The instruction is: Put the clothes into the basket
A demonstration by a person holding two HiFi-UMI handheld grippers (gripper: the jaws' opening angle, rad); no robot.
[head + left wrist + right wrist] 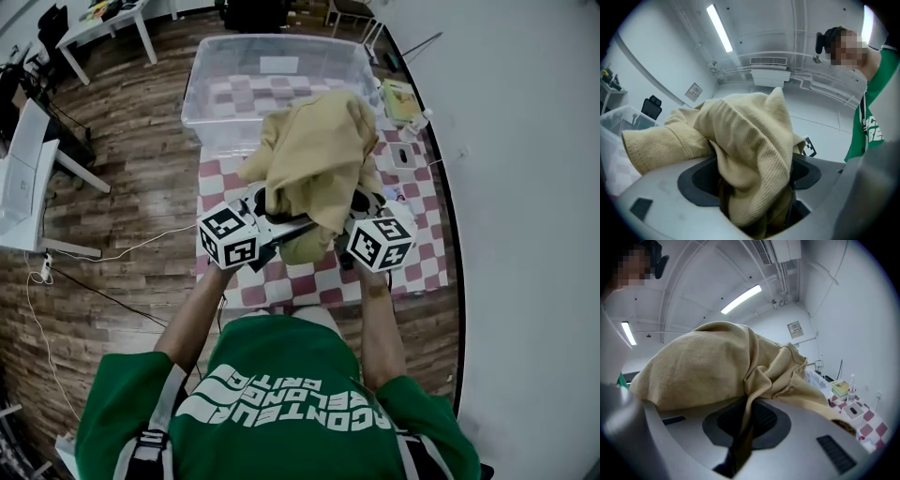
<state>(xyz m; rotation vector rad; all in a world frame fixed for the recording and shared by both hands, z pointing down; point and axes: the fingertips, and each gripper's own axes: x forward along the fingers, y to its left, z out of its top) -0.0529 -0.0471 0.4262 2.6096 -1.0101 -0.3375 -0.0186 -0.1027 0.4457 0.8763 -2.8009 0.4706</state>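
Observation:
A tan garment [314, 155] hangs bunched in the air between both grippers, above the red-and-white checked table [412, 267]. My left gripper [258, 220] is at its left, with jaws wide around a thick wad of the cloth [750, 154] that fills the gap. At its right, my right gripper [361, 220] is shut on a thin fold of the same cloth [712, 362], which drapes over its jaws. The clear plastic basket [217, 66] stands at the table's far end, just beyond the garment, and looks empty. The garment hides both sets of fingertips in the head view.
A stack of books [401, 98], a small bottle [419, 124] and a white box [401, 155] sit at the table's far right. A white wall runs along the right. White desks [23, 178] and cables [103, 258] stand on the wooden floor at left.

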